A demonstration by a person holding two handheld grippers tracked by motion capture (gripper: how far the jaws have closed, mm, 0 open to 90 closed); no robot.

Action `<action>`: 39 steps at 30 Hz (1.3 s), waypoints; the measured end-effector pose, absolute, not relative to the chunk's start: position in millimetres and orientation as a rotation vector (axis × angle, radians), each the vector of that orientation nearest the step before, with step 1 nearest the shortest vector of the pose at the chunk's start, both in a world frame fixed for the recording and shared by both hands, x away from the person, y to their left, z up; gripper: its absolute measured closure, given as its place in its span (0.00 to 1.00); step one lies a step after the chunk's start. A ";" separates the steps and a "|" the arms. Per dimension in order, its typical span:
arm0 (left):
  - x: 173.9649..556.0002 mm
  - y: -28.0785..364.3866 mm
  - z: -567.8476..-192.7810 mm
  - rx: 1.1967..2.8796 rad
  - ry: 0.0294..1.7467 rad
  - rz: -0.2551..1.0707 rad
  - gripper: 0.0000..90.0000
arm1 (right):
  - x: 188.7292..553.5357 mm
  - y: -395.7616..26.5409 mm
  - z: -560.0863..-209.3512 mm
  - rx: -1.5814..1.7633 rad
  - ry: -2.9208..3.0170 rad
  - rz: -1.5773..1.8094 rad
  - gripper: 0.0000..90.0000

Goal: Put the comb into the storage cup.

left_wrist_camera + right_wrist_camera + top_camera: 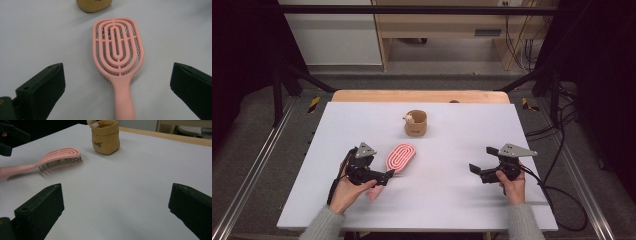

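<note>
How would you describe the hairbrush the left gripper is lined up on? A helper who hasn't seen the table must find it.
On the white table, nearer its left side, lies a pink plastic hairbrush. Its oval head of looped ribs points toward the tan fabric pouch; it is the flat, long-handled one.

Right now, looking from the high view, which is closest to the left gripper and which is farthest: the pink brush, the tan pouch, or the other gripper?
1. Pink brush: its handle lies right at the left gripper, its head just beyond.
2. Tan pouch: farther back, mid-table.
3. Right gripper: far across on the right side.
</note>
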State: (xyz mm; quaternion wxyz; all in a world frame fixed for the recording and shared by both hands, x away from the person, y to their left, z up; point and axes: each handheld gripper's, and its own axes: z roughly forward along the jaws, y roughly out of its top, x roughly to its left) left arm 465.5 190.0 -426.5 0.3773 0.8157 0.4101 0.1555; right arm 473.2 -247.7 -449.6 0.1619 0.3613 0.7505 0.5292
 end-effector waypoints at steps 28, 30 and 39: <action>472.7 175.8 -451.2 2.228 1.102 0.372 0.06 | 473.2 -247.5 -449.8 1.031 2.144 1.510 0.00; 472.8 175.2 -452.1 2.230 1.110 0.364 0.08 | 473.2 -247.5 -449.8 1.033 2.143 1.509 0.00; 473.3 172.8 -455.7 2.259 1.115 0.359 0.20 | 473.3 -247.5 -449.9 1.031 2.145 1.508 0.00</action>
